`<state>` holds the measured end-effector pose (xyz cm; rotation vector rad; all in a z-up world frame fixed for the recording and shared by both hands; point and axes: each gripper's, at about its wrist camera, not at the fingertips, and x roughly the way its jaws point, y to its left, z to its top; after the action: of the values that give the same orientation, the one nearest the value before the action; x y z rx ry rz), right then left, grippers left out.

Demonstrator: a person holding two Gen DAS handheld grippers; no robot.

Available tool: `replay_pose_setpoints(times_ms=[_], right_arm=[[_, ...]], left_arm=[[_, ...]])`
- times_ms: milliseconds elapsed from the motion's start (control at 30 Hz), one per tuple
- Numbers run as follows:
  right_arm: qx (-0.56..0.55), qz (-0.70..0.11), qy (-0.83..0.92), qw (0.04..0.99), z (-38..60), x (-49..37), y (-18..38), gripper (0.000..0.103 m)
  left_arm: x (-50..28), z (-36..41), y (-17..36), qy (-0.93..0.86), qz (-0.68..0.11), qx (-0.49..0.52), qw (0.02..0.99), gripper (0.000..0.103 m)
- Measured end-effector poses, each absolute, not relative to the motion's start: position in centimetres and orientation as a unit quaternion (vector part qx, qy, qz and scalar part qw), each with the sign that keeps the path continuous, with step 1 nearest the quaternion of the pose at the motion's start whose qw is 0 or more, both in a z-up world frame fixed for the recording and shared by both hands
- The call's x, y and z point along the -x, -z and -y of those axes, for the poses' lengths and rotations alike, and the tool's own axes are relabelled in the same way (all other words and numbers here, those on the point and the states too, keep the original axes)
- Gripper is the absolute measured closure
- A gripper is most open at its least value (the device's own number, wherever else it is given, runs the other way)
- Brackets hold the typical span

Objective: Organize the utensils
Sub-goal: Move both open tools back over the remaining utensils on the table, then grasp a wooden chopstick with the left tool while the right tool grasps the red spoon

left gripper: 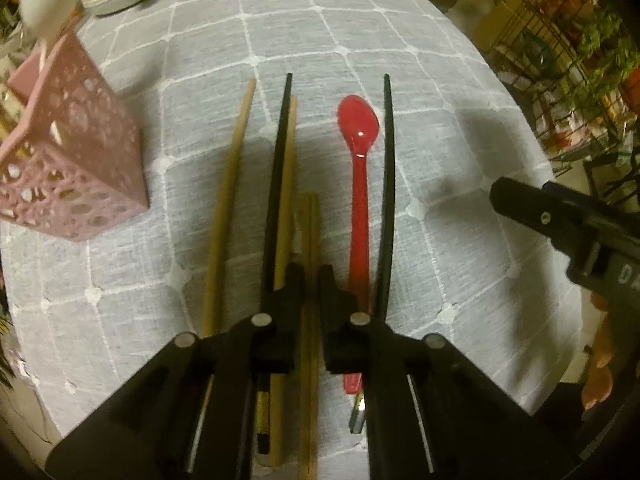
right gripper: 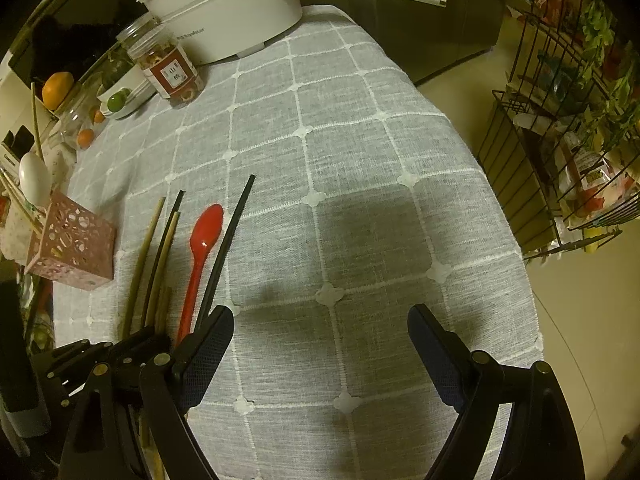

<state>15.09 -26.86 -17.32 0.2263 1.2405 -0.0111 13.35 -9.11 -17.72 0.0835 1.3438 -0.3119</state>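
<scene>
The left gripper (left gripper: pixel 310 280) is pinched on a wooden chopstick (left gripper: pixel 309 320) on the counter (left gripper: pixel 440 120), beside a red spoon (left gripper: pixel 359 184). The right gripper (right gripper: pixel 320 356) hangs spread wide, holding nothing.

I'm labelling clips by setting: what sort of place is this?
Most likely a home dining or kitchen table: a checked tablecloth, a white cooking pot, and a wire rack of packaged goods alongside.
</scene>
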Motion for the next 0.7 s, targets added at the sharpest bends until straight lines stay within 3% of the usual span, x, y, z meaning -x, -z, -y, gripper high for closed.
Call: replay_pose_setpoints(times_ms=[467,633,700], right_arm=[[-0.093,-0.582,-0.059,0.806,23.6,-17.9,16.8,0.015],[-0.097,-0.583,-0.101,0.800,21.4,-19.3,16.5,0.053],[-0.100,-0.588,-0.115,0.794,20.6,-19.9,16.9,0.063]], left_arm=[[-11.2,3.7,11.4,0.160,-0.569,0.024,0.806,0.093],[-11.0,0.9,10.1,0.149,-0.554,0.046,0.817,0.093],[-10.9,0.3,10.0,0.146,-0.553,0.054,0.819,0.093]])
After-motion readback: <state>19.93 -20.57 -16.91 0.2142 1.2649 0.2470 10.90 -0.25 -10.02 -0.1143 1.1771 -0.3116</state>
